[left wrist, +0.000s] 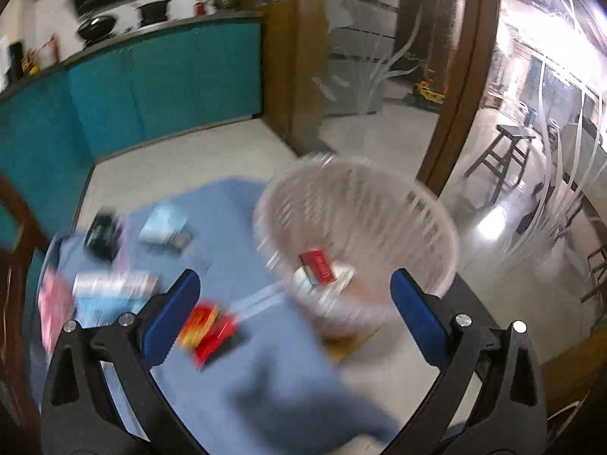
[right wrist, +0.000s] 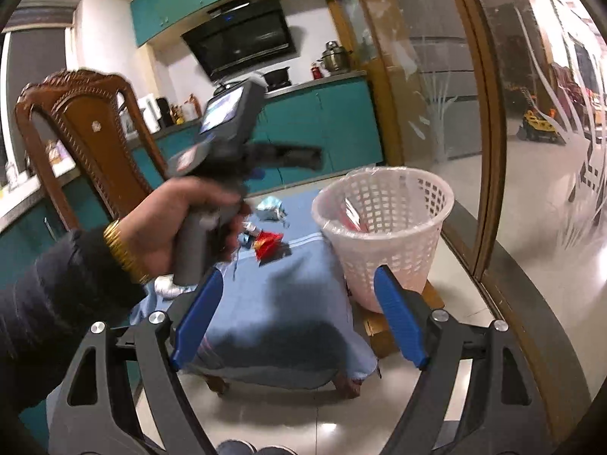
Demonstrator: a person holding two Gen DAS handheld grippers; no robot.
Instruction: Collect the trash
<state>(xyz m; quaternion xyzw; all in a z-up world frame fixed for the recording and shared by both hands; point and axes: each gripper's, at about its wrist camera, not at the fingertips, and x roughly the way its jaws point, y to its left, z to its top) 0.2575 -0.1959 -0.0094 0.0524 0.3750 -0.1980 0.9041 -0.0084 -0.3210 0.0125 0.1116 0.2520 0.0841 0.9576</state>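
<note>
1. Seemingly mid-sweep, the left hand-held gripper (left wrist: 294, 301) hung above a blue-clothed worktop (left wrist: 273, 371), its jaws spread wide with nothing between them; the left wrist view was smeared with motion.

2. Trash lay scattered on the cloth: a red and yellow wrapper (left wrist: 208, 331) just beside the left gripper's near finger, a silvery packet (left wrist: 114, 284) farther left, a pale blue packet (left wrist: 163, 227) and a dark packet (left wrist: 100, 233) toward the far edge.

3. Judged by looks, the wrapper would be feather-light, crinkly and slick, and likely to slide on the cloth unless pinched across a raised fold or free edge; nothing about it looked fragile.

4. A white lattice wastebasket (right wrist: 383, 223), lined with clear plastic, stood touching the worktop's right side on what looked like a low wooden stand; a red carton (left wrist: 318, 265) and other pieces already sat inside.

5. The right hand-held gripper (right wrist: 297, 318) hovered back from the worktop, jaws likewise apart and empty, looking past the person's left hand (right wrist: 170, 227) on the other tool's grip.

6. Behind stood a carved wooden chair (right wrist: 83, 129), teal kitchen cabinets (right wrist: 322, 121), a range hood (right wrist: 239, 38), etched glass doors (right wrist: 436, 94) and a glossy tiled floor (right wrist: 303, 417).
</note>
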